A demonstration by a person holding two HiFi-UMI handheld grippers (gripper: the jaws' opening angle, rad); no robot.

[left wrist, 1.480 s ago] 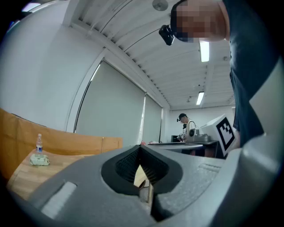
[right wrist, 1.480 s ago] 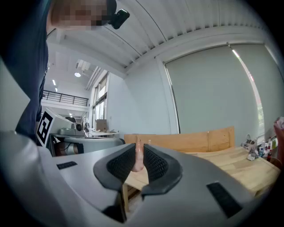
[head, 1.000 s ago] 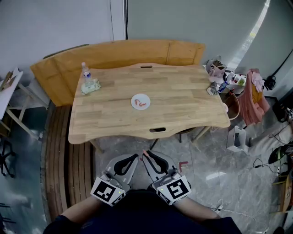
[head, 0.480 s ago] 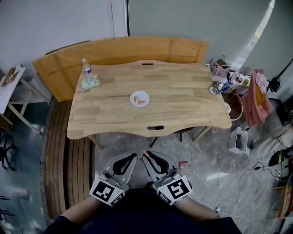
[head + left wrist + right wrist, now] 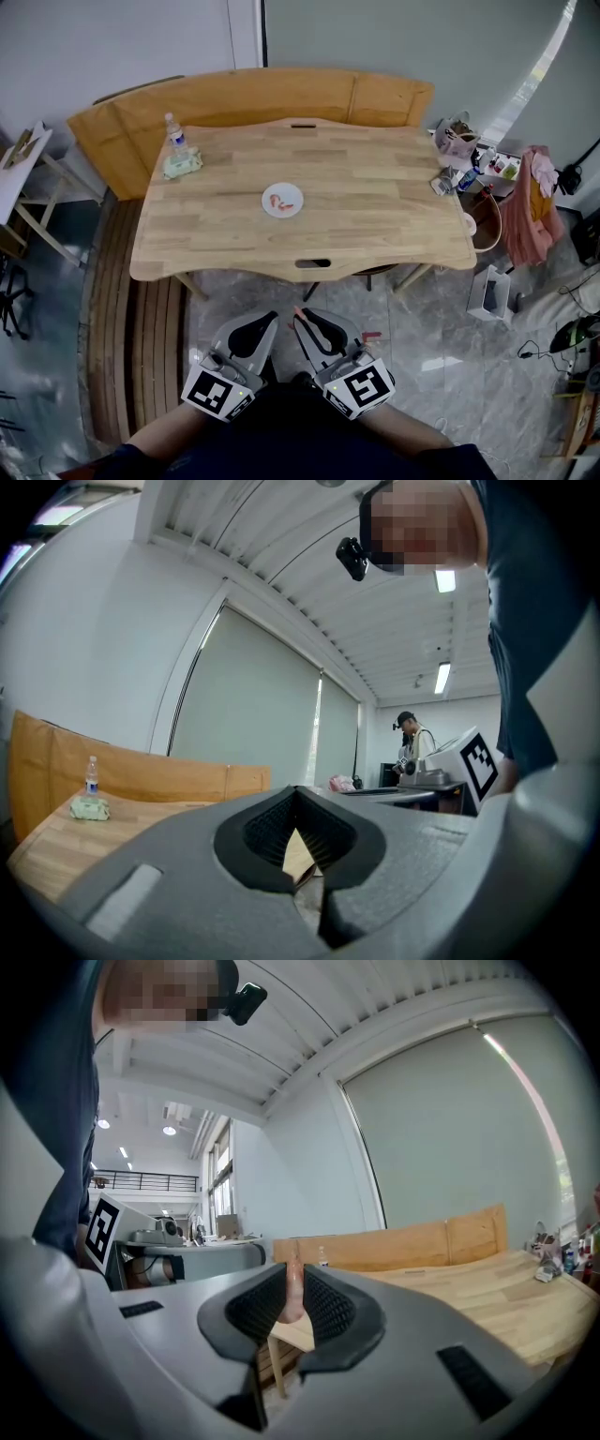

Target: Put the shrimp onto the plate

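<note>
A pink shrimp (image 5: 292, 1290) is pinched between the pads of the right gripper (image 5: 300, 317). Its long axis runs along the jaws, and one end pokes past the fingertips toward the desk (image 5: 375, 225). Just beside it, the left gripper (image 5: 268, 323) has its jaws together on nothing. Both hang off the desk's near edge. The white plate (image 5: 293, 194), mid-desk and well apart, carries other shrimp pieces (image 5: 279, 200).
</note>
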